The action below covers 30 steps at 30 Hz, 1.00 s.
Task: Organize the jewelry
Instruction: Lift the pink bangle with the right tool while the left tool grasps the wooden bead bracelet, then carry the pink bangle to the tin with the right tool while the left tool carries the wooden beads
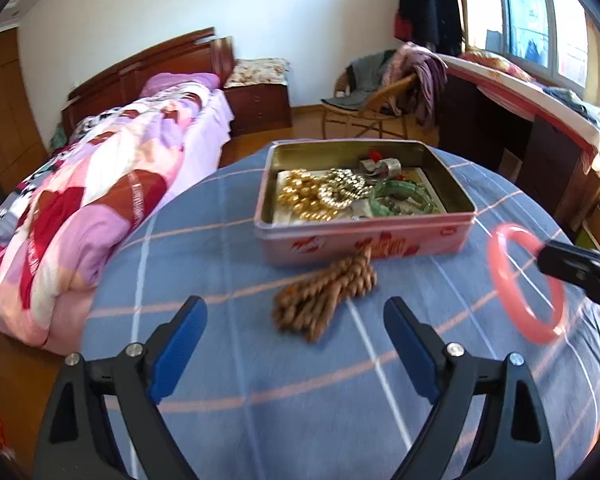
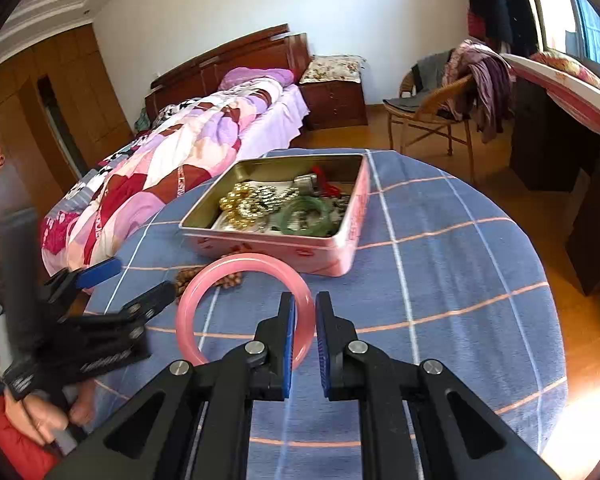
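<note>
Right wrist view: pink bangle [image 2: 204, 280] pinched in right claw [image 2: 305, 312], left claw [image 1: 296, 312] spread.

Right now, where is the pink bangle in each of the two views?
Left wrist view: pink bangle at the right edge, held off the cloth, right of the tin.
Right wrist view: pink bangle at lower centre, clamped in the right gripper, in front of the tin.
Shared landmark: the pink tin.
</note>
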### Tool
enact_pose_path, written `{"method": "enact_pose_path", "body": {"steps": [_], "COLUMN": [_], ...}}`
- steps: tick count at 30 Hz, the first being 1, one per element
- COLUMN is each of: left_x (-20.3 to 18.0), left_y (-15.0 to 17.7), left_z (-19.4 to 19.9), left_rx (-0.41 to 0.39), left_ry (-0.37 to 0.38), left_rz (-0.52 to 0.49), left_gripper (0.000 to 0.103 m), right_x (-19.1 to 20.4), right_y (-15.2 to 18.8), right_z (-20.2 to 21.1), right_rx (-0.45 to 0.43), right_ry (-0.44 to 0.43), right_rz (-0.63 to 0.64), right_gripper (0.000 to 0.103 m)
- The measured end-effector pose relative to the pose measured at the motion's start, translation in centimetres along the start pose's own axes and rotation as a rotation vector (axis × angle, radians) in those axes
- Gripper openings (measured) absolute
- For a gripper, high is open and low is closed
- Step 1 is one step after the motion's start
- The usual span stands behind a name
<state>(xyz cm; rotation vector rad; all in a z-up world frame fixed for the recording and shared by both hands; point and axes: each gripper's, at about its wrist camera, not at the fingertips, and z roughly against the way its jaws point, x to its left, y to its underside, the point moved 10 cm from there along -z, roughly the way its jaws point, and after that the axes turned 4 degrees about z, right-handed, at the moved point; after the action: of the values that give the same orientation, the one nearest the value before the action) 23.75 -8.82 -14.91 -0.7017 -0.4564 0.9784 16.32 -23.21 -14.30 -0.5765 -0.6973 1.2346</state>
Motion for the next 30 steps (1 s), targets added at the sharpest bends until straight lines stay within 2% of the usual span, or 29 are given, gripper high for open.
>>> {"method": "enact_pose_path", "body": {"steps": [4,9,10,12,13,14,15,16,20,24,30], "left_x": [-1.1,-2.2,-2.3,-2.3,-2.1,-2.1,-2.2,-2.5,-3.3,-3.5,-3.7], "left_y": [-0.4,1.1,0.9,1.1,1.1,1.1,1.1,1.3,2.4,3.2,2.8], "left_z": [-2.9,-5.3,-5.2,-5.1,-5.1,-5.0,-4.8,-4.4,-3.1,-1.3,2.7], "left_rx": [0.039,0.129,0.107,0.128,0.126,0.124,0.12,0.12,0.122,0.128,0.061], "left_ry": [0.004,0.02,0.044,0.114,0.113,0.106,0.105,0.116,0.125,0.167,0.176], "left_rz": [-0.028,-0.067,-0.041,0.029,0.039,0.04,0.038,0.036,0.047,0.138,0.191], "left_gripper": [0.091,0.074,0.07,0.058,0.055,0.046,0.024,0.021,0.021,0.021,0.021], "right_x": [-1.2,-2.2,-2.2,-2.3,-2.2,-2.2,-2.1,-2.0,-1.8,-1.6,-1.0], "right_y": [0.1,0.0,0.0,0.1,0.2,0.3,0.4,0.5,0.5,0.3,0.2], "right_z": [-0.4,-1.0,-1.0,-1.3,-1.4,-1.6,-1.7,-1.8,-1.5,-0.7,1.1], "right_rx": [0.015,0.026,0.026,0.028,0.032,0.035,0.037,0.039,0.034,0.018,-0.011], "right_ry": [0.008,0.007,0.006,0.002,-0.002,-0.008,-0.012,-0.015,-0.021,-0.021,-0.023], "right_rz": [-0.024,-0.049,-0.051,-0.057,-0.063,-0.068,-0.071,-0.074,-0.081,-0.081,-0.078], "right_gripper": [0.01,0.01,0.01,0.01,0.01,0.01,0.01,0.01,0.01,0.01,0.01]}}
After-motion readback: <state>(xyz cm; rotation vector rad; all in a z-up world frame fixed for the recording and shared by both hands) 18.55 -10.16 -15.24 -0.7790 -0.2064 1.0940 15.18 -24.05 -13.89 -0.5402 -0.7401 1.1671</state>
